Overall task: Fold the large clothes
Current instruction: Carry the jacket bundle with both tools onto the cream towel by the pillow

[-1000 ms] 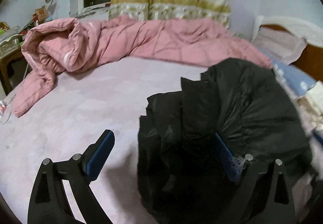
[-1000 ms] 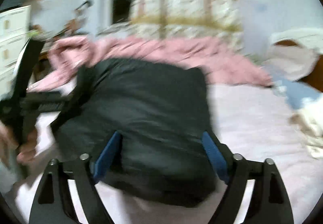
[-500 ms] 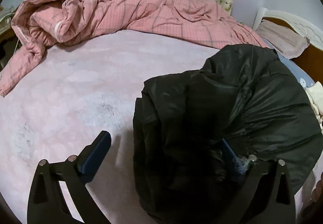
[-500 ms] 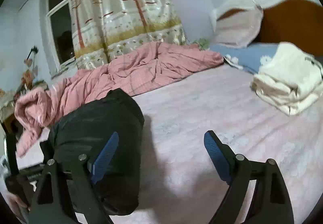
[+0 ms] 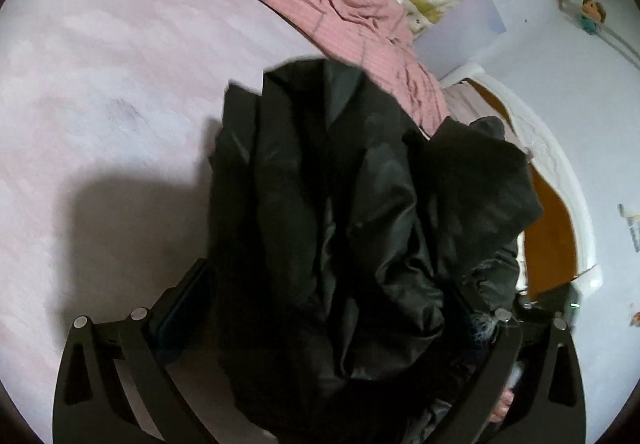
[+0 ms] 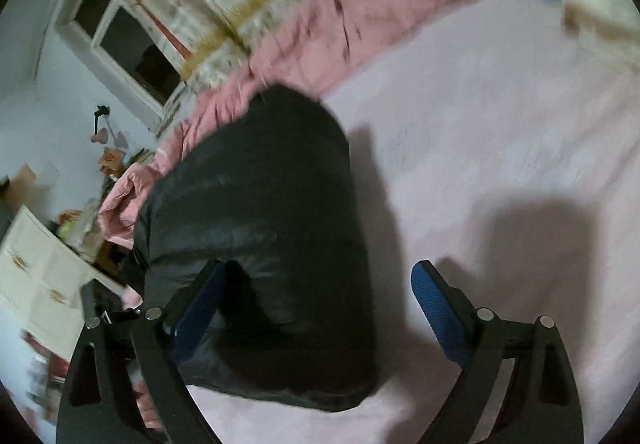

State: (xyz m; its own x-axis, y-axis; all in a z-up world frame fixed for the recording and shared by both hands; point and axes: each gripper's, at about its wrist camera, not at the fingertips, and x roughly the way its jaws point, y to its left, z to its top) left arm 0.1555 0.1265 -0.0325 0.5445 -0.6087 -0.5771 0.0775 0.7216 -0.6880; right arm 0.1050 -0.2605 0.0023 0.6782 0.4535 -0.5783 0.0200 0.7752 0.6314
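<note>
Gaping wide, your left gripper (image 5: 320, 308) has the black jacket (image 5: 340, 212) bunched between its fingers, not pinched. Your right gripper (image 6: 316, 320) is equally wide, its left finger (image 6: 196, 304) against the jacket, bundled thick on the pink bed (image 6: 500, 132). Bare sheet lies rightward.

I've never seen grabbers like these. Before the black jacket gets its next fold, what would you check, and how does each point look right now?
1. Left gripper has the black jacket between its fingers: ok, the cloth fills the gap, but whether it is actually clamped: cannot tell.
2. Right gripper is free: ok, jaws wide apart, nothing pinched.
3. Jacket is bundled compactly: ok in the right wrist view, but it looks bunched in the left wrist view.
4. Bare bed sheet beside the jacket: ok.
5. Pink quilt is out of the way: ok, it lies behind.
6. Sleeves tucked in: cannot tell.
</note>
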